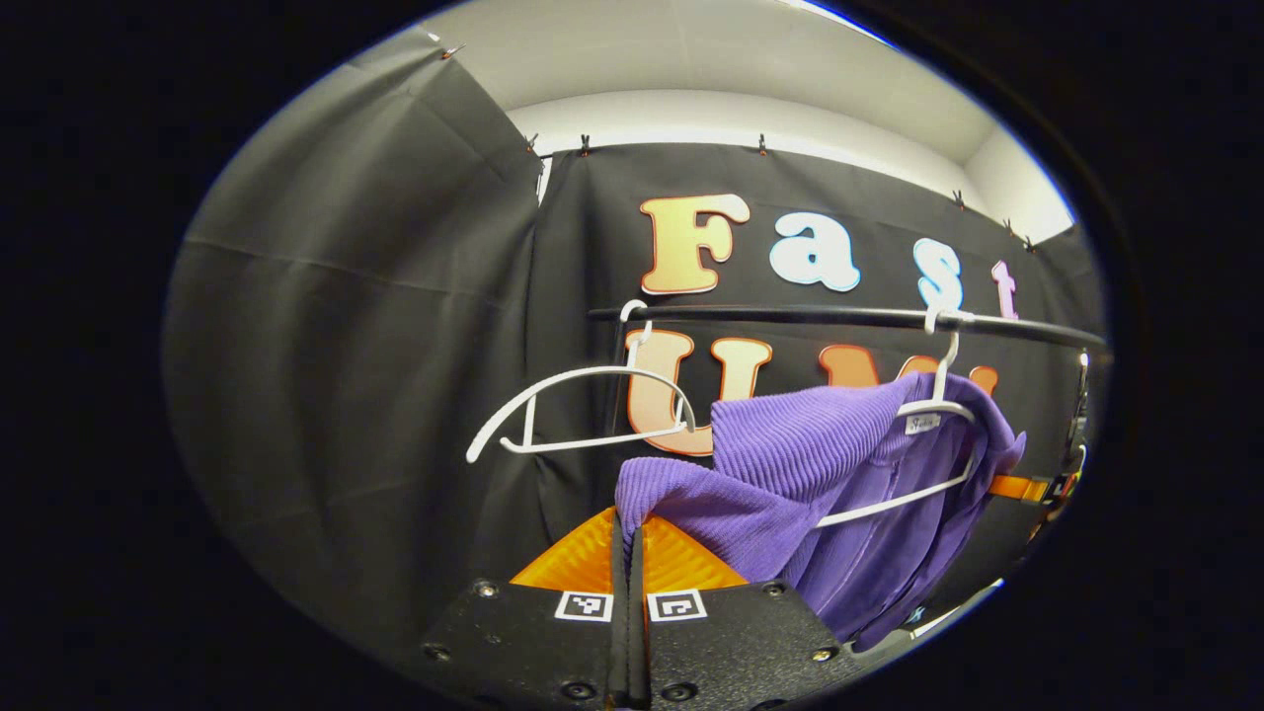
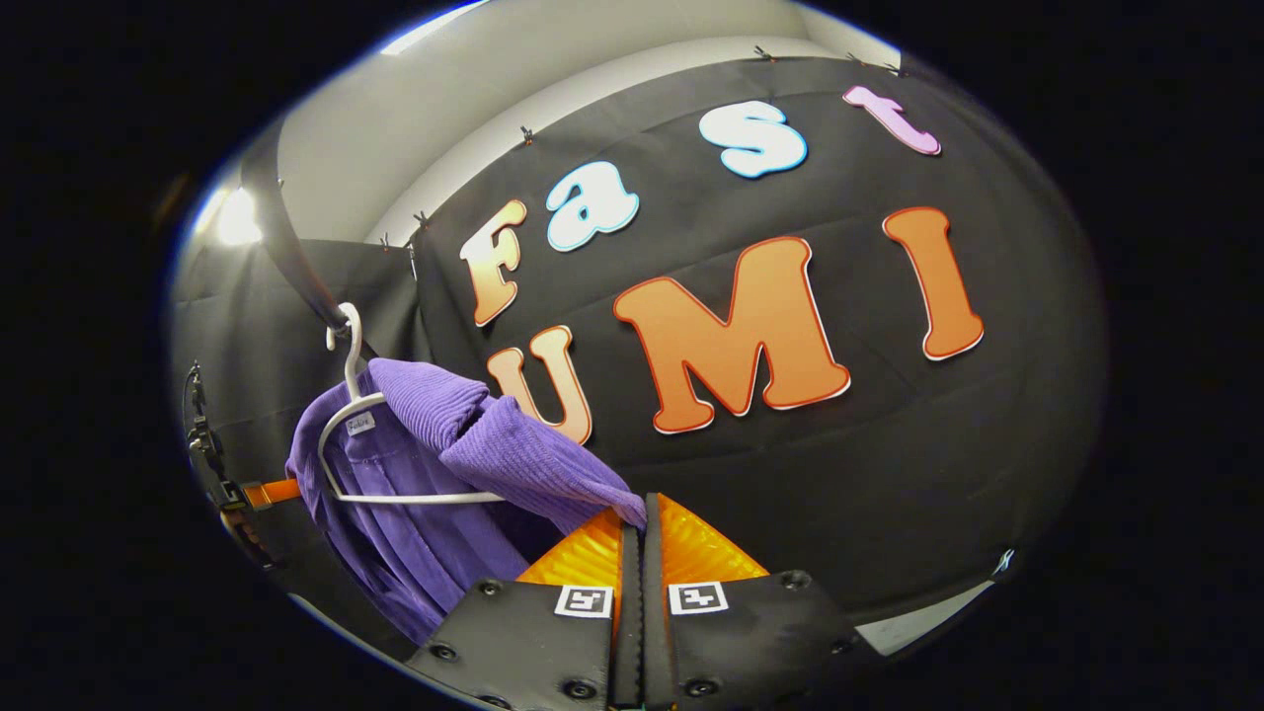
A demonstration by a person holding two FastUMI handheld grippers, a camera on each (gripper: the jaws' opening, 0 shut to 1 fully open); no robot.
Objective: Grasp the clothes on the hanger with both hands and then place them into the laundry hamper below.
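Black cloth wall (image 1: 375, 296) backs the booth, w/ pale ceiling above. A dark rail (image 1: 839, 318) runs across in the left gripper view; in the right gripper view it slants up to the left. Purple ribbed garment (image 1: 790, 464) hangs from the rail on a white hanger (image 1: 943, 395), near the rail's right end in the left gripper view, one shoulder pulled off the hanger's arm. An empty white hanger (image 1: 583, 405) hangs well to its left, tilted. An orange strap (image 1: 1017, 487) shows behind the garment.

Left gripper (image 1: 629, 528): jaws pressed together, pinching the edge of the garment's stretched shoulder. Right gripper (image 2: 634, 523): jaws also together, fabric edge reaching the tips; prob. nipped between them, but the contact is small and hard to confirm.

Small white neck label (image 2: 360, 424) sits just under the hanger hook.
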